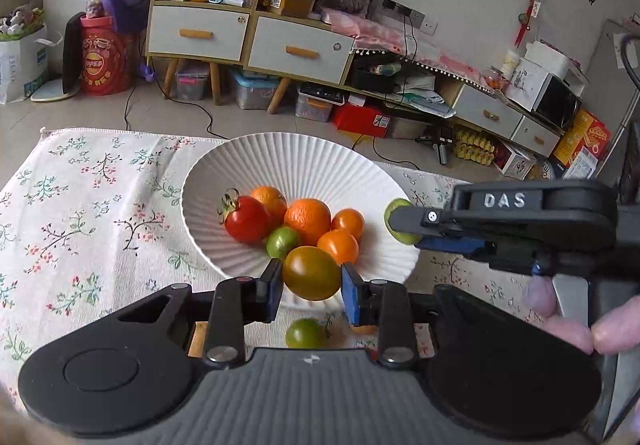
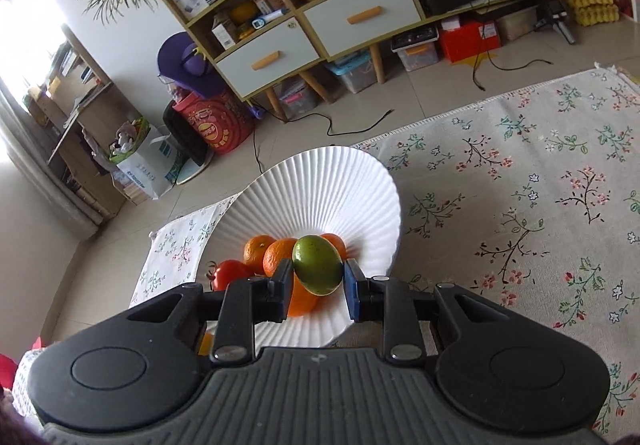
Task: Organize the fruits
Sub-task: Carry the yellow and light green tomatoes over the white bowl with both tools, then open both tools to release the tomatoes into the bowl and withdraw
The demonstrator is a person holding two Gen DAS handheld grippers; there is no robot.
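left wrist: close, facing cabinet | right wrist: above | shared: plate point(image 1: 304, 161)

plate point(image 1: 304, 161) far half bare | near half: fruit pile point(image 1: 296, 223) blocks

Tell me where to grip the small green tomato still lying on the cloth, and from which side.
Judging from the left wrist view, take the small green tomato across its round middle, coming from above; it lies on the floral cloth with open space on both sides. Both the left gripper and right gripper already hold fruit, so one must unload first.
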